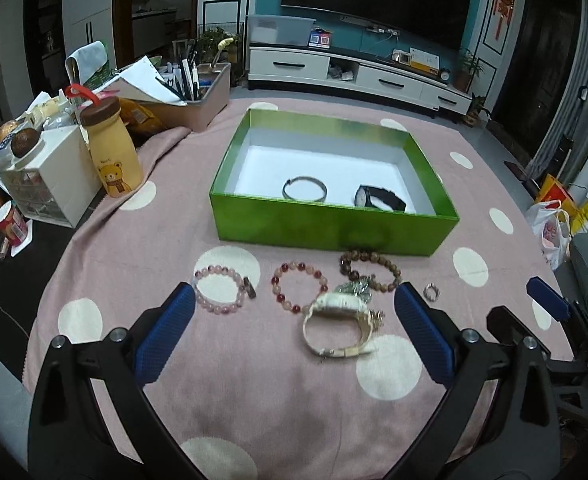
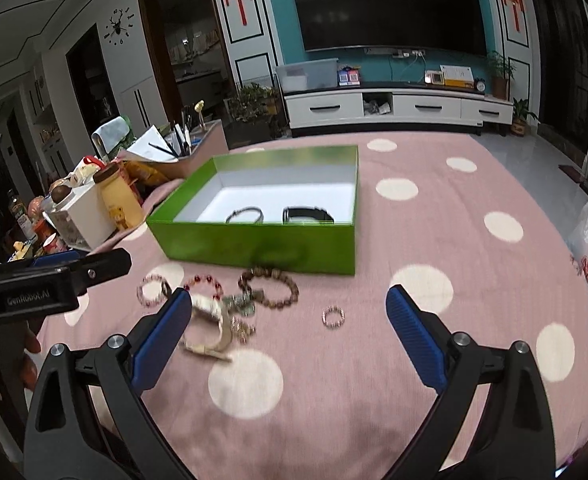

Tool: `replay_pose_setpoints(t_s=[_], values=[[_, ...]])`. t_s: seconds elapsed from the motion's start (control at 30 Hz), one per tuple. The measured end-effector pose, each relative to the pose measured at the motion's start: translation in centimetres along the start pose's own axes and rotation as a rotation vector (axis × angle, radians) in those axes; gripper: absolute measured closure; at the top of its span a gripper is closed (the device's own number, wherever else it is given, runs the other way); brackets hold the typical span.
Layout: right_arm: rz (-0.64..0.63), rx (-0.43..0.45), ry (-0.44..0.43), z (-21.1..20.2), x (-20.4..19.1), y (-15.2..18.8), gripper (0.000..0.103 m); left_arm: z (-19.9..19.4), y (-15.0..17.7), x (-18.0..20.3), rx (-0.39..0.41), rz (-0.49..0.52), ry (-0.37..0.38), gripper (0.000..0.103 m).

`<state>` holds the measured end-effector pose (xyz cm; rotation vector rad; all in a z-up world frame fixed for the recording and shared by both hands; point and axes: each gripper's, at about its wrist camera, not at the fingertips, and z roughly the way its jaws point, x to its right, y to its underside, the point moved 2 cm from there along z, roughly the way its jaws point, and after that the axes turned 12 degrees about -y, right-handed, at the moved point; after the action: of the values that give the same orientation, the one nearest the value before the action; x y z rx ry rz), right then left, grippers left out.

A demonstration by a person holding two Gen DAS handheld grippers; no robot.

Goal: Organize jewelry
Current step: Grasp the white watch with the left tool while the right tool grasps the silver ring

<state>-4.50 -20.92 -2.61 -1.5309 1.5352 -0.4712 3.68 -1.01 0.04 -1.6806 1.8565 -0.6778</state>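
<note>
Jewelry lay in two groups relative to the green box (image 1: 333, 232), which sat open on the pink dotted tablecloth (image 1: 254, 400). Inside the box, on its white floor near the front wall: a silver bangle (image 1: 304, 189) and, just beside it to the right, a black watch (image 1: 379, 198). The rest lay on the cloth just in front of the box's front wall. Left to right: a pale pink bead bracelet (image 1: 220, 290), a red-and-pink bead bracelet (image 1: 298, 286), a brown bead bracelet (image 1: 369, 270) closest to the box, nearly touching its wall. A white watch (image 1: 339, 326) lay a bit further from the box, w/ a small silvery trinket (image 1: 355, 288) between it and the brown beads; blurred, couldn't tell what it was. A small ring (image 1: 431, 292) sat apart, in front of the box's right corner.

Left gripper (image 1: 294, 334) hovered over the cloth in front of the box, jaws wide apart, nothing between them but the white watch below. Right gripper (image 2: 288, 336) likewise spread wide & empty, fwd of the box, w/ the ring (image 2: 333, 317) between its fingers in view.

A yellow bear bottle (image 1: 112, 152) stood left of the box.
</note>
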Motion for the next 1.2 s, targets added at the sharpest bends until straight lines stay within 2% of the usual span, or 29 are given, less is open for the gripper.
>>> replay_pose_setpoints(t_s=[0.17, 0.5, 0.73, 0.9, 1.0, 1.07, 1.1, 1.2], values=[[0.061, -0.028, -0.004, -1.0, 2.0, 2.2, 0.005, 0.7, 2.2, -0.1, -0.041, 0.02, 0.028, 0.002], [0.199, -0.076, -0.035, -1.3, 6.5, 4.8, 0.005, 3.0, 6.1, -0.7, -0.105, 0.036, 0.023, 0.002], [0.191, -0.126, -0.049, 0.9, 6.6, 5.2, 0.005, 4.8, 5.8, -0.4, -0.132, 0.004, 0.033, 0.002], [0.135, -0.162, -0.036, 2.6, 5.9, 4.9, 0.005, 6.0, 4.9, 0.6, -0.138, 0.004, 0.025, 0.003], [0.109, -0.176, -0.026, 3.5, 5.7, 4.4, 0.005, 6.5, 4.6, 1.3, -0.141, 0.021, 0.018, 0.012], [0.082, -0.185, -0.012, 4.1, 5.5, 4.0, 0.005, 7.0, 4.4, 1.7, -0.147, 0.029, 0.021, 0.023], [0.07, -0.189, -0.007, 4.4, 5.4, 3.8, 0.006, 7.3, 4.4, 1.8, -0.153, 0.031, 0.024, 0.024], [0.044, -0.206, 0.006, 5.5, 5.4, 3.3, 0.014, 7.9, 4.3, 2.1, -0.167, 0.037, 0.026, 0.037]])
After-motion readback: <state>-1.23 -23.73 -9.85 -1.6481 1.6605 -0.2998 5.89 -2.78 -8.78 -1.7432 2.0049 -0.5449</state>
